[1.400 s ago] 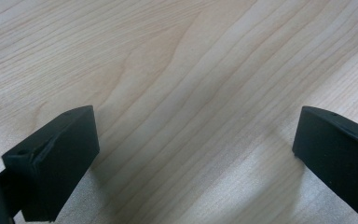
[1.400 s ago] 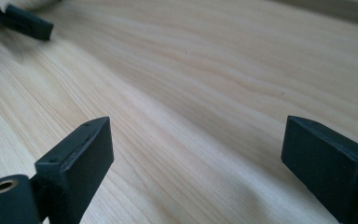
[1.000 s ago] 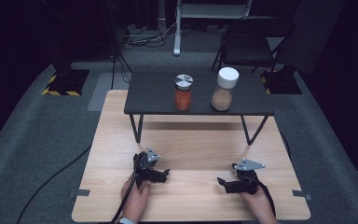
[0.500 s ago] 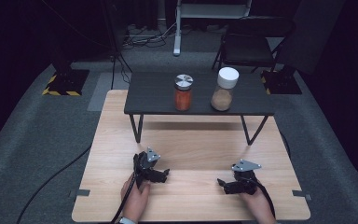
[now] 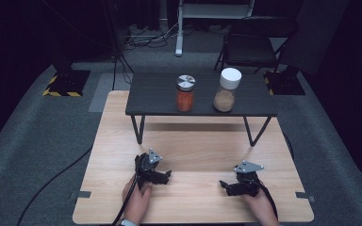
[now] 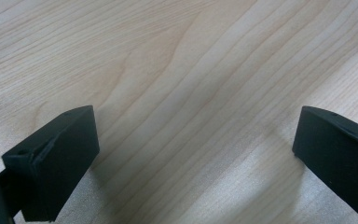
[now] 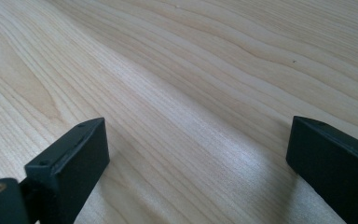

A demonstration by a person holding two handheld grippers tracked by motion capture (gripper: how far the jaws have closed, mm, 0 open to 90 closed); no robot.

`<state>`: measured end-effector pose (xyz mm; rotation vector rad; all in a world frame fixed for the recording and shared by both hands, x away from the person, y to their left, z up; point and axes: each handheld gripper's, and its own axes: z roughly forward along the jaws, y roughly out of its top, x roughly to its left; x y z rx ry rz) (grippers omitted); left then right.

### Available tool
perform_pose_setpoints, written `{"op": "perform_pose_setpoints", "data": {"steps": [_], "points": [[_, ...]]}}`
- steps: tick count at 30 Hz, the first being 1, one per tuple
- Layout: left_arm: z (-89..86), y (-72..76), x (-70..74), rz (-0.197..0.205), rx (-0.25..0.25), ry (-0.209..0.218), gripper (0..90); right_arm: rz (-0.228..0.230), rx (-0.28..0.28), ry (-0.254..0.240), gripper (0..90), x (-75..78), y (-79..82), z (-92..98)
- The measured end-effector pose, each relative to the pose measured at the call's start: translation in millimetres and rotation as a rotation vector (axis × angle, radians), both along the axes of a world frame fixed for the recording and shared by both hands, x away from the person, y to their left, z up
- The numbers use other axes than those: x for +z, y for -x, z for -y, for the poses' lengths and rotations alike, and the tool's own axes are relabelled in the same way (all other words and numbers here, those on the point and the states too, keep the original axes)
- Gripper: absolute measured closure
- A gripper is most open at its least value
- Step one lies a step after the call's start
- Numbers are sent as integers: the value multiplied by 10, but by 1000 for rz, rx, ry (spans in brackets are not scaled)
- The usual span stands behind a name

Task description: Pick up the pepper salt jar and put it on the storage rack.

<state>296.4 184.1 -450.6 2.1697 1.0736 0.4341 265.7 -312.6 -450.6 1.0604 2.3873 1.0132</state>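
Note:
Both grippers rest low on the light wooden table [image 5: 193,150], near its front edge, each held by a hand. My left gripper [image 5: 166,177] points right; in the left gripper view its jaws [image 6: 196,135] stand wide apart over bare wood. My right gripper [image 5: 224,185] points left towards the other; its jaws [image 7: 198,144] have just been opening and stand wide, with nothing between them. Farther back, a jar of orange-red powder with a silver lid [image 5: 185,96] and a jar of brown powder with a white lid [image 5: 226,92] stand upright on a low dark shelf [image 5: 153,96].
The dark shelf stands on thin black legs [image 5: 139,129] across the back half of the wooden table. Cables trail from both grippers off the front edge. A dark chair [image 5: 252,47] and stand bases sit on the grey floor beyond.

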Motion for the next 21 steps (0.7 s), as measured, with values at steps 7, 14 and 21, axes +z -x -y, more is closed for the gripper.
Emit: {"op": "perform_pose_setpoints", "data": {"steps": [7, 14, 21], "points": [[-1, 0, -2, 2, -1, 0, 3, 0, 0, 0, 55, 0, -1, 0], [0, 0, 0, 0, 0, 0, 3, -1, 1, 0, 53, 1, -1, -1], [1, 0, 1, -1, 1, 0, 3, -1, 1, 0, 52, 1, -2, -1]]}}
